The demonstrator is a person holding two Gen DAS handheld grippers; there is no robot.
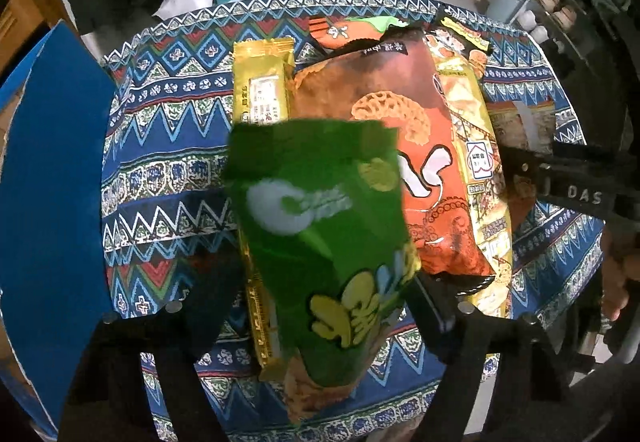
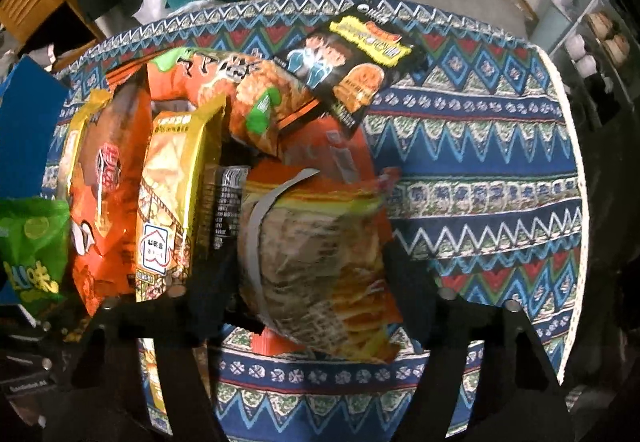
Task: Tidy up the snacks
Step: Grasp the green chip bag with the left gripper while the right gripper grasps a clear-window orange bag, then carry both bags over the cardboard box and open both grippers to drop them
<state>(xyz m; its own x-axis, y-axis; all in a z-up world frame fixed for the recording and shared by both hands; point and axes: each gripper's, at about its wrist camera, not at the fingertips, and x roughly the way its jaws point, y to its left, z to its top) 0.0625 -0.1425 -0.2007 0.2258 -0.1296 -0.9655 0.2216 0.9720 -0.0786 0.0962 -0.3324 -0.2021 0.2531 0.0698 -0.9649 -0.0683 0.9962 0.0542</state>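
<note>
Left wrist: green bag (image 1: pixel 320 242) between jaws, blue box (image 1: pixel 52 170) beside.

green bag (image 1: pixel 320 242) is motion-blurred, hiding most of the gold packet (image 1: pixel 262 90) beneath.

Both wrist cameras looked steeply down, close over the patterned tabletop (image 1: pixel 168 146). The left view sat right above the green bag (image 1: pixel 324 242), with a blue box (image 1: pixel 52 182) at its left edge. The right view hung over the chip bag (image 2: pixel 320 262), further right. Both shared the orange bag (image 1: pixel 432 170) and the yellow packet (image 2: pixel 172 202) between them.
</note>
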